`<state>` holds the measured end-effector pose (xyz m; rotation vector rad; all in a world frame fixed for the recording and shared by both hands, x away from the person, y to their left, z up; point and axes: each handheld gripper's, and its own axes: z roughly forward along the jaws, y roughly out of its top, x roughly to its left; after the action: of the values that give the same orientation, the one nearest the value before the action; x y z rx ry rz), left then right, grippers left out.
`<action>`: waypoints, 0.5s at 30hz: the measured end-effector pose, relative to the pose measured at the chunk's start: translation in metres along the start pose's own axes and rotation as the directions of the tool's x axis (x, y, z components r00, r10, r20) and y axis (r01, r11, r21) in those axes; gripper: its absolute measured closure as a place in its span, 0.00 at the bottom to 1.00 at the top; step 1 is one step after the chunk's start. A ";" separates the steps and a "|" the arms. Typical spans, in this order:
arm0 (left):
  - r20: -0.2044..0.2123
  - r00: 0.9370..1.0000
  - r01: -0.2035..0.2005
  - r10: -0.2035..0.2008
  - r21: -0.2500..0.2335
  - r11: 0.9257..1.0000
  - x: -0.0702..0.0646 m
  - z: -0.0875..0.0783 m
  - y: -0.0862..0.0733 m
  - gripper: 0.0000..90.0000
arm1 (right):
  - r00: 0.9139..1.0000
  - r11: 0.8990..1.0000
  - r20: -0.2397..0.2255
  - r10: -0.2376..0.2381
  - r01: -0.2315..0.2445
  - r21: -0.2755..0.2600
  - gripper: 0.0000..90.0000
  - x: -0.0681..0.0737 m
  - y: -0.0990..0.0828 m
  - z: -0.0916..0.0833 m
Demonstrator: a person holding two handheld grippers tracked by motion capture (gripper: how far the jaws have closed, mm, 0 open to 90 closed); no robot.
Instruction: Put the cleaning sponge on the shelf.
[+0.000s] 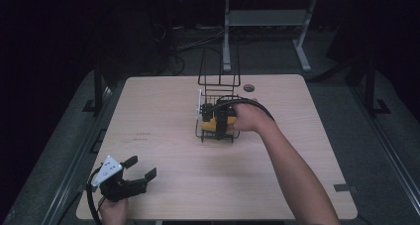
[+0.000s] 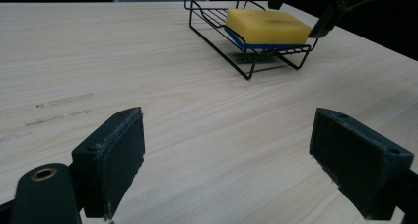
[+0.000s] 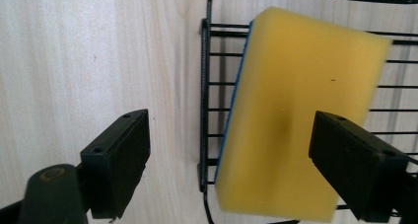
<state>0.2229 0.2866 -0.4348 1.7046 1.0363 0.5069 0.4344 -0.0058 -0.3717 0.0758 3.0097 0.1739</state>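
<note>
Sponge (image 3: 296, 120) lies flat in wire rack (image 3: 204, 110); right gripper (image 3: 231, 155) poised above, jaws apart; left gripper (image 1: 140, 168) spread, low over bench (image 1: 163, 116).

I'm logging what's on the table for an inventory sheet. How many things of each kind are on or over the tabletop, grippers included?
Grippers: 2, the left gripper and the right gripper, both with jaws apart
Wire racks: 1, the black wire rack
Sponges: 1, the yellow sponge lying in the rack
Total: 4
</note>
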 end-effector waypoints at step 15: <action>-0.005 1.000 0.003 -0.003 -0.009 1.000 -0.001 -0.001 0.000 0.14 | 1.000 1.000 -0.011 -0.011 0.011 -0.008 0.18 0.022 -0.005 0.005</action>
<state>0.2216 0.2866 -0.4347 1.6944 1.0391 0.5135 0.4127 -0.0085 -0.3799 0.0573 3.0193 0.1852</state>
